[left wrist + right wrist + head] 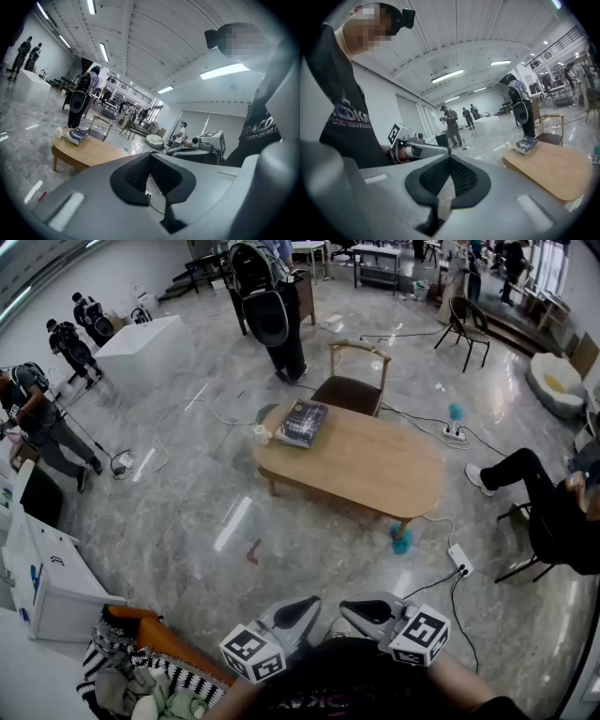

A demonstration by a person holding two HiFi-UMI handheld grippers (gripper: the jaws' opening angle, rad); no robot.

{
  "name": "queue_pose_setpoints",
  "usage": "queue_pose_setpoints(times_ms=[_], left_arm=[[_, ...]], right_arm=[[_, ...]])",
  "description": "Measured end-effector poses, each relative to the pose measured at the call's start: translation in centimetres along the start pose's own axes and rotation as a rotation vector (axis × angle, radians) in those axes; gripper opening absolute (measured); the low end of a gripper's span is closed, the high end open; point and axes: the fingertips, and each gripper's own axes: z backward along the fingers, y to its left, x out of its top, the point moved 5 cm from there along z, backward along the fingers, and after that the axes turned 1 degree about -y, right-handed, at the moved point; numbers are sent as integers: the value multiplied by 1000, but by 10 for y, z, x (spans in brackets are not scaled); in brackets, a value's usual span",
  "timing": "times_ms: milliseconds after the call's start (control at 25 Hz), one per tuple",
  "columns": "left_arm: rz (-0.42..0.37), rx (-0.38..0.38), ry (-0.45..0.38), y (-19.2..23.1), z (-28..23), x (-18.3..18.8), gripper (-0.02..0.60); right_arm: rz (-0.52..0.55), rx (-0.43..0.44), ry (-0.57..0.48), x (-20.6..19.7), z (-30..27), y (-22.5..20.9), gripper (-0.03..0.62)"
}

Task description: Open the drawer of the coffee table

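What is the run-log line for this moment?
task: not started | left gripper: shut, empty | right gripper: shut, empty | coffee table: apart from both grippers, book on top

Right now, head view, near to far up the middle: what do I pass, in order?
left gripper and right gripper side by side → coffee table → wooden chair → standing person

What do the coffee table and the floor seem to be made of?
Coffee table: likely wood or veneer, light tan, matte, no glare. Floor: looks like polished stone or tile, grey and veined, glossy with bright reflections.
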Motion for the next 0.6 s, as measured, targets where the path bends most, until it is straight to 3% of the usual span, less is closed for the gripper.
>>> queue_pose_setpoints(times_ms=[600], left_arm=[[-24, -16, -11, -7, 9, -1, 2]], right_arm=[[7, 35, -6, 1, -3, 10, 2]])
